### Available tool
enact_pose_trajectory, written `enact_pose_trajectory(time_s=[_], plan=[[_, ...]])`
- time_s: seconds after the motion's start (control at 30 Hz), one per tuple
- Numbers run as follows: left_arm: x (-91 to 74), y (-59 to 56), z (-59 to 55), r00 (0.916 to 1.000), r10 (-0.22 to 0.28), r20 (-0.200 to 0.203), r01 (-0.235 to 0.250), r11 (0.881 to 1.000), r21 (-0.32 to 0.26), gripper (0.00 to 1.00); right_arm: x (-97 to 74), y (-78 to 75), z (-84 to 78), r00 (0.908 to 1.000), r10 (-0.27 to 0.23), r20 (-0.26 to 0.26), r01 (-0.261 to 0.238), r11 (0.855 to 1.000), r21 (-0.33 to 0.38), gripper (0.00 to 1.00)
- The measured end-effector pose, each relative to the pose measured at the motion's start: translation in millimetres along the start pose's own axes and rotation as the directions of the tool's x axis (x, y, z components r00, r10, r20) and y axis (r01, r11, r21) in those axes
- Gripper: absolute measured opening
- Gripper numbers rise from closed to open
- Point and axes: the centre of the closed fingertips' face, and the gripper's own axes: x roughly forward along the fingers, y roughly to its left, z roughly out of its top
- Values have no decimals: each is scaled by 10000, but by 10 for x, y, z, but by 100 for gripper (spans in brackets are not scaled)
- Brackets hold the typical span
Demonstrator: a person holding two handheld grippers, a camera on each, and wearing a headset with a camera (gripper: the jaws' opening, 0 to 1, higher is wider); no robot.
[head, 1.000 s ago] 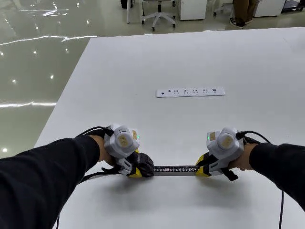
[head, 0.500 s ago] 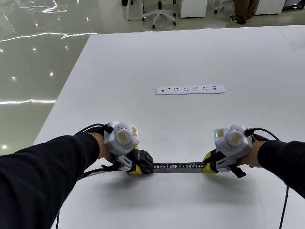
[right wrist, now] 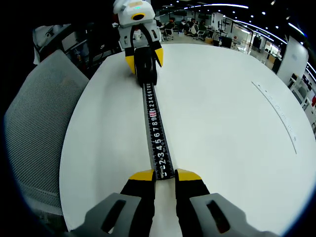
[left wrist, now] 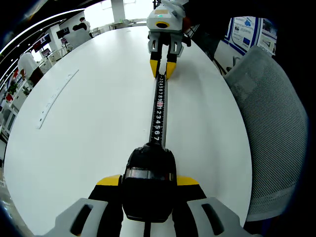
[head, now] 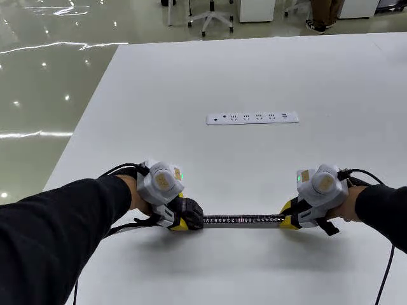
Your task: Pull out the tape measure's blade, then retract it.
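The black plastic tape measure case (head: 189, 213) rests on the white table (head: 254, 76), clamped in your left gripper (head: 180, 220). Its numbered metal blade (head: 241, 220) runs toward 3 o'clock, its tip pinched by your right gripper (head: 289, 222).

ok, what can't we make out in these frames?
- Blade hook: right gripper view, tucked between the right tool's jaws.
- Case sides and any lock button: left gripper view, covered by the left tool's jaws.
- Blade numbers: head view, too small to read.
- Power strip switch state: head view, too small.
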Motion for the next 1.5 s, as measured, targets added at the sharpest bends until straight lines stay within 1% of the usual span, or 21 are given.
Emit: enact_pose_trajectory(time_s=[0.3, 0.5, 0.67, 0.83, 1.07, 1.17, 1.33, 1.43, 1.5], plan=[[2, 0, 5, 10000, 13, 20, -13, 10000, -12, 35, -71, -29, -137, 9999, -102, -50, 103, 9997, 232, 10], [3, -2, 5, 10000, 10, 26, -9, 10000, -29, 35, -99, -35, -182, 9998, -155, -102, 158, 9994, 314, 10], [2, -6, 6, 10000, 24, 36, -24, 10000, -34, 35, -137, -28, -213, 9997, -147, -173, 150, 9997, 211, 10], [3, -7, 13, 10000, 63, 71, -63, 10000, -71, 35, -169, -54, -278, 9997, -182, -132, 186, 9992, 345, 10], [4, -5, 15, 10000, 44, 88, -44, 10000, -66, 35, -213, -68, -339, 9994, -174, -300, 186, 9991, 388, 10], [3, -8, 18, 9999, 43, 96, -42, 10000, -74, 35, -247, -81, -376, 9993, -221, -312, 239, 9980, 588, 10], [7, -8, 22, 9999, 31, 107, -30, 10000, -68, 35, -241, -91, -368, 9992, -278, -272, 292, 9982, 525, 10], [9, -6, 23, 9999, 25, 101, -25, 10000, -51, 35, -223, -92, -352, 9987, -347, -377, 361, 9987, 362, 10], [11, -5, 21, 10000, 33, 76, -33, 10000, -22, 35, -219, -94, -363, 9982, -360, -482, 384, 9980, 505, 11]])
